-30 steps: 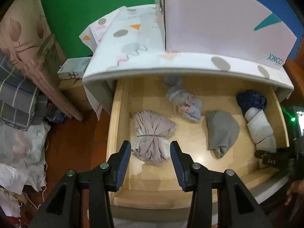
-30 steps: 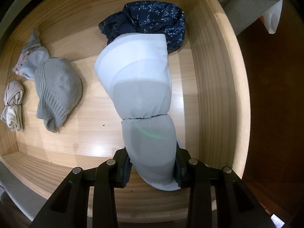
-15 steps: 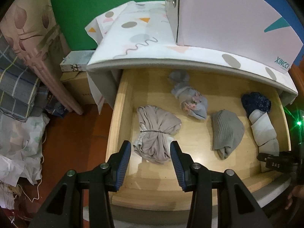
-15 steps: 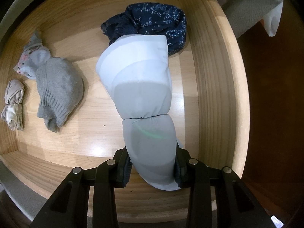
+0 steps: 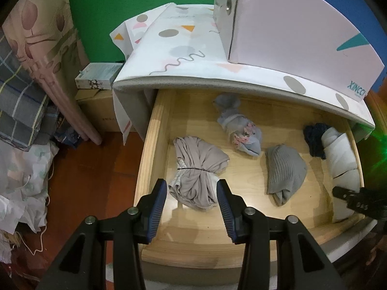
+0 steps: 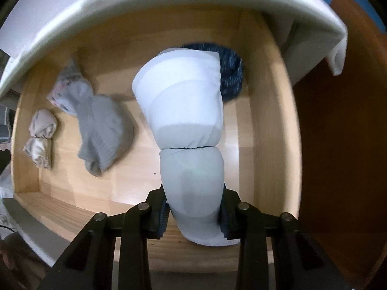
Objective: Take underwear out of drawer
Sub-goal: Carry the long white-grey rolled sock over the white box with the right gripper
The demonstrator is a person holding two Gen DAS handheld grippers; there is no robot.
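Note:
An open wooden drawer (image 5: 154, 145) holds several rolled underwear bundles. My right gripper (image 6: 194, 211) is shut on the near end of a pale blue-white rolled bundle (image 6: 186, 111), lifted and tilted above the drawer floor; it also shows at the drawer's right end in the left wrist view (image 5: 341, 154). My left gripper (image 5: 191, 204) is open and empty, above the drawer's front, with a beige rolled bundle (image 5: 196, 166) just beyond its fingertips. A grey ribbed bundle (image 5: 285, 171), a floral pale blue bundle (image 5: 239, 130) and a dark navy bundle (image 5: 314, 137) lie in the drawer.
A patterned white tabletop (image 5: 193, 55) with a white box (image 5: 290, 24) overhangs the drawer's back. Piled fabrics (image 5: 21, 120) and a small carton (image 5: 99, 77) stand at the left on the red-brown floor (image 5: 84, 181). A wooden panel (image 6: 338, 145) is to the right.
My right gripper has lifted the pale bundle and pulled back, so the tabletop edge now shows above. My left gripper has drawn back and up slightly from the drawer.

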